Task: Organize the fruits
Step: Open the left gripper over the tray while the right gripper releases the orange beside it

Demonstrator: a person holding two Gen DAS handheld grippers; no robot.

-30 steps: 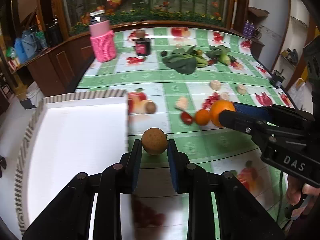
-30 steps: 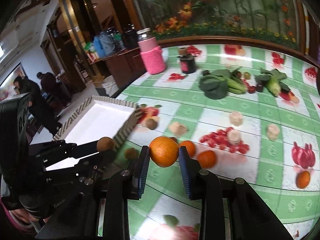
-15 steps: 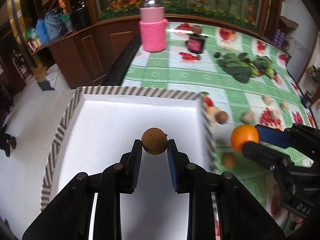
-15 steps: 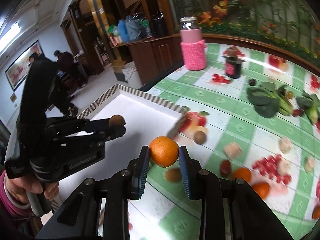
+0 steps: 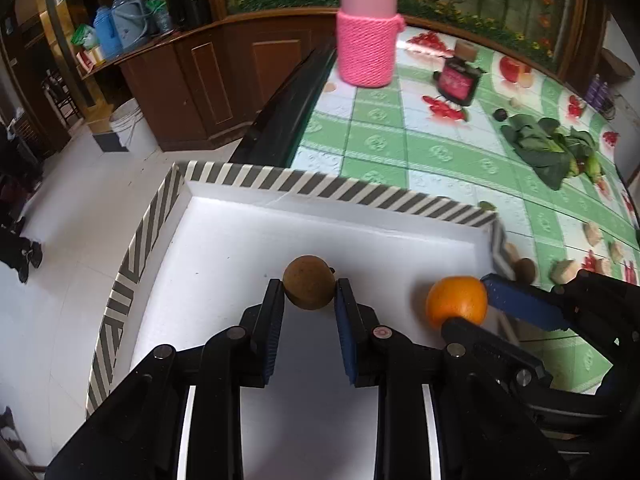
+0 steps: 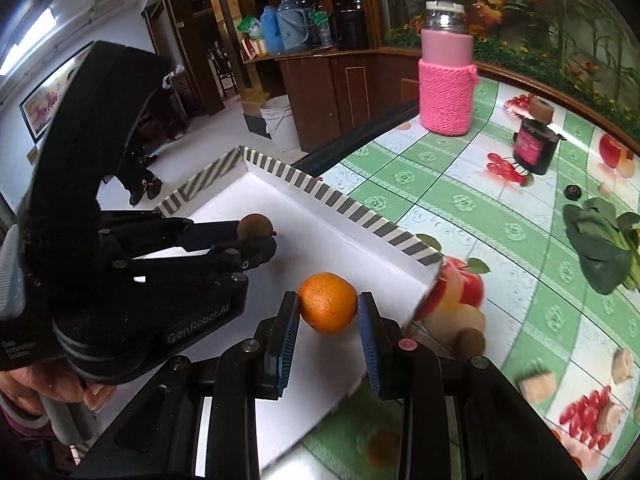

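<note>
My left gripper is shut on a round brown fruit and holds it over the white inside of the striped-rim tray. My right gripper is shut on an orange and holds it over the tray's right part, near its right wall. In the left wrist view the orange and the right gripper's fingers show at the right. In the right wrist view the left gripper with its brown fruit is at the left.
A pink knit-covered jar and a dark small jar stand at the back of the green checked table. Leafy greens lie at the right. Brown fruits and pale pieces lie right of the tray.
Both grippers have moved left and forward with their fruits; the orange now hangs over the tray instead of beside it. The brown fruit is deeper over the tray.
</note>
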